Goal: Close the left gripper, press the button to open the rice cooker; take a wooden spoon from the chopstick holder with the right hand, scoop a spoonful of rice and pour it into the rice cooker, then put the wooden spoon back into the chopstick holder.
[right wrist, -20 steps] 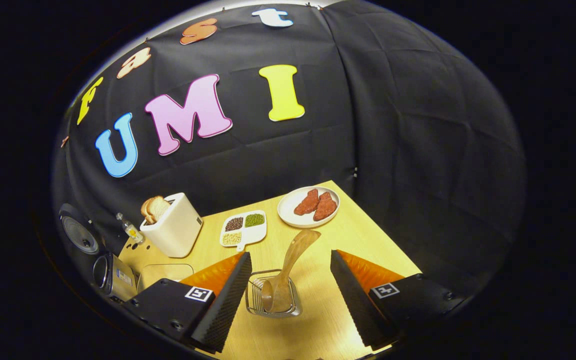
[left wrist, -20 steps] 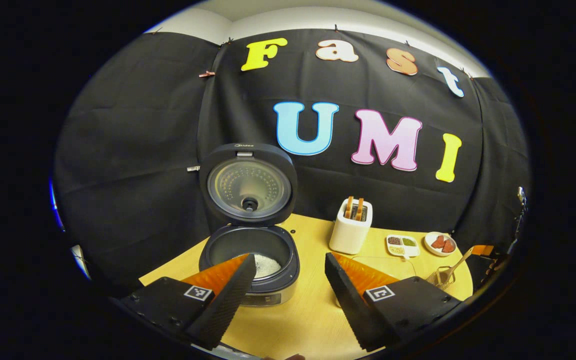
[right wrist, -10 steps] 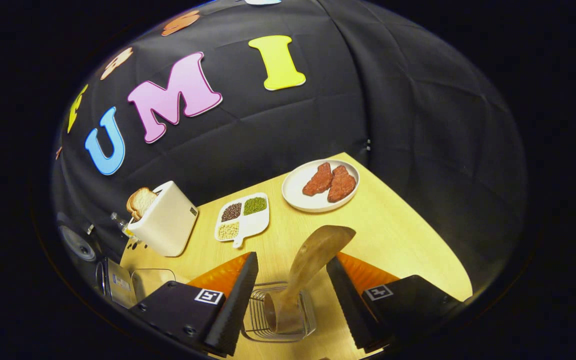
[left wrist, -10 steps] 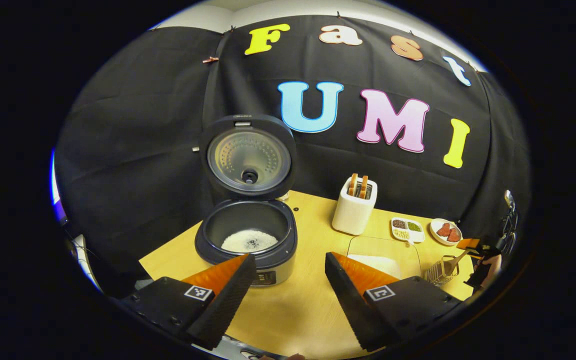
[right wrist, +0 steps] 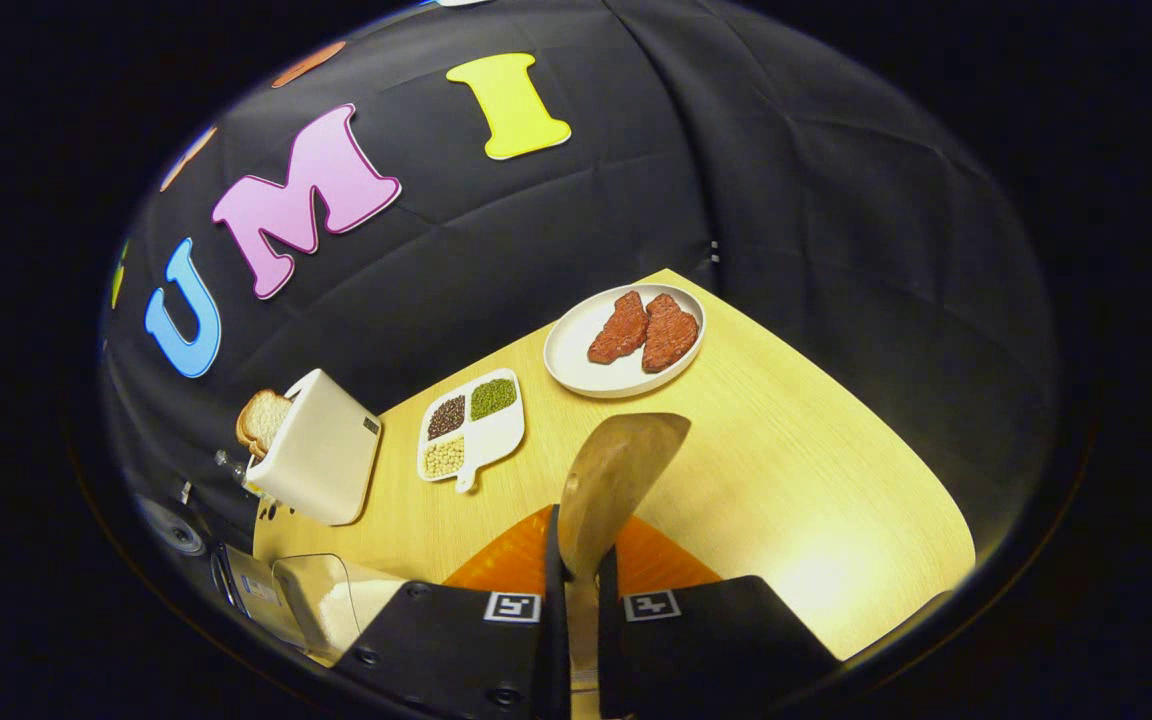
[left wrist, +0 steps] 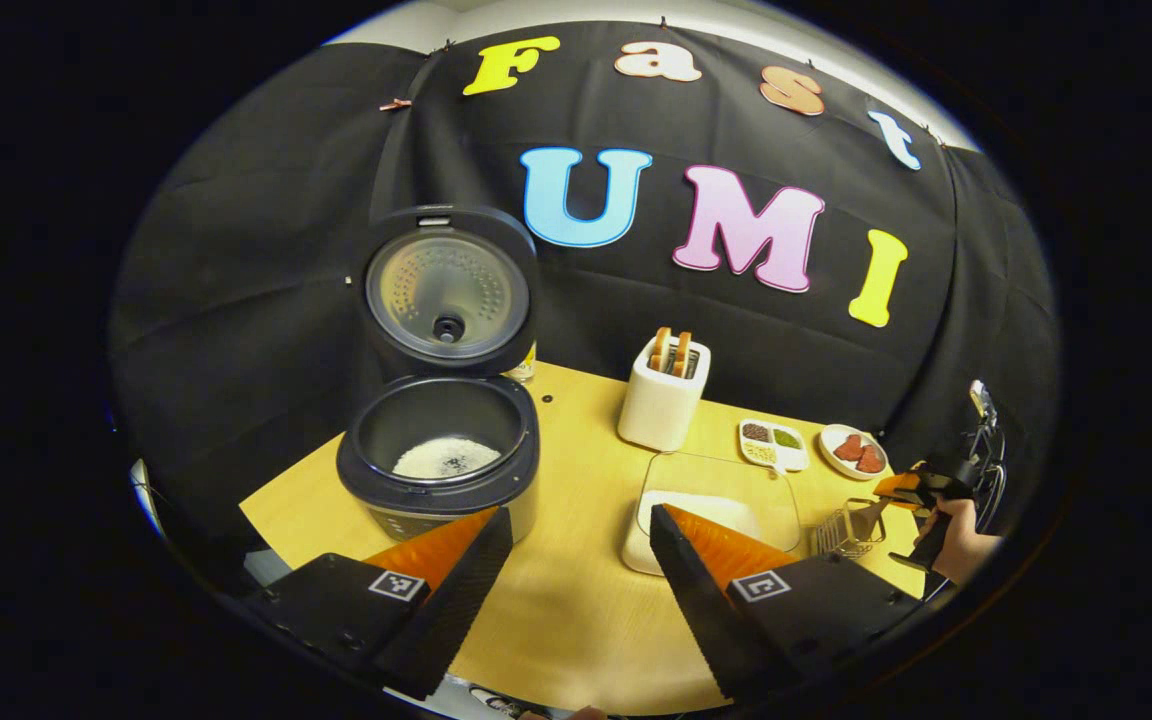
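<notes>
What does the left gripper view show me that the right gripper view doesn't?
Left gripper view: rice inside the open rice cooker, the chopstick holder, the left gripper with fingers apart. Right gripper view: the right gripper shut on the wooden spoon. Both: toaster, sectioned dish, meat plate, glass rice container.

Rice cooker (left wrist: 439,470) lid up, rice inside; wooden spoon (right wrist: 608,487) upright, handle pinched.
</notes>
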`<move>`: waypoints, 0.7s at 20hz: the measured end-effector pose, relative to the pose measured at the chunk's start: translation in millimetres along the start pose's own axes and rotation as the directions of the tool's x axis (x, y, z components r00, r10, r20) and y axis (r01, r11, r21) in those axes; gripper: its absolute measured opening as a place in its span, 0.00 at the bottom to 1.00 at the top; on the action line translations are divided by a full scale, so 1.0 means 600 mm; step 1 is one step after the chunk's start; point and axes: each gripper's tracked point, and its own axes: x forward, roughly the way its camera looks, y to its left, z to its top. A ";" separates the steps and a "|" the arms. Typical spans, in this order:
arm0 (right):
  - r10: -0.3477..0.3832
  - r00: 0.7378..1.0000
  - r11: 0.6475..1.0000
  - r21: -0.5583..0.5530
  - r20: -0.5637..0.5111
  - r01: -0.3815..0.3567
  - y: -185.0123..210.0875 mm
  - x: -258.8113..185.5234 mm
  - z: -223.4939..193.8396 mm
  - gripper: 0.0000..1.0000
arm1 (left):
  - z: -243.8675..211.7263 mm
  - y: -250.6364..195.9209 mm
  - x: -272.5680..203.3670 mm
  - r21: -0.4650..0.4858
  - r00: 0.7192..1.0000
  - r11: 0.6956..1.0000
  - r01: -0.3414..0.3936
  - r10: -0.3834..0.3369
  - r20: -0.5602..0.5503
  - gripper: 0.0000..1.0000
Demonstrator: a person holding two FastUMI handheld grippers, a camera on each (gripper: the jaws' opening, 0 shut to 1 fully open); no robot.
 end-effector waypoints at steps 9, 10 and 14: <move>0.039 0.985 0.997 -0.075 0.171 -0.027 0.042 -0.095 0.090 0.13 | 0.002 0.003 -0.002 -0.032 0.997 0.997 0.073 -0.073 0.002 0.95; 0.050 0.979 0.995 -0.099 0.198 -0.030 0.055 -0.111 0.104 0.13 | 0.003 0.011 -0.003 -0.047 0.997 0.996 0.074 -0.074 0.005 0.95; 0.123 0.957 0.987 -0.134 0.262 -0.090 0.125 -0.165 0.137 0.12 | 0.001 0.046 -0.007 -0.062 0.997 0.995 0.083 -0.082 0.010 0.95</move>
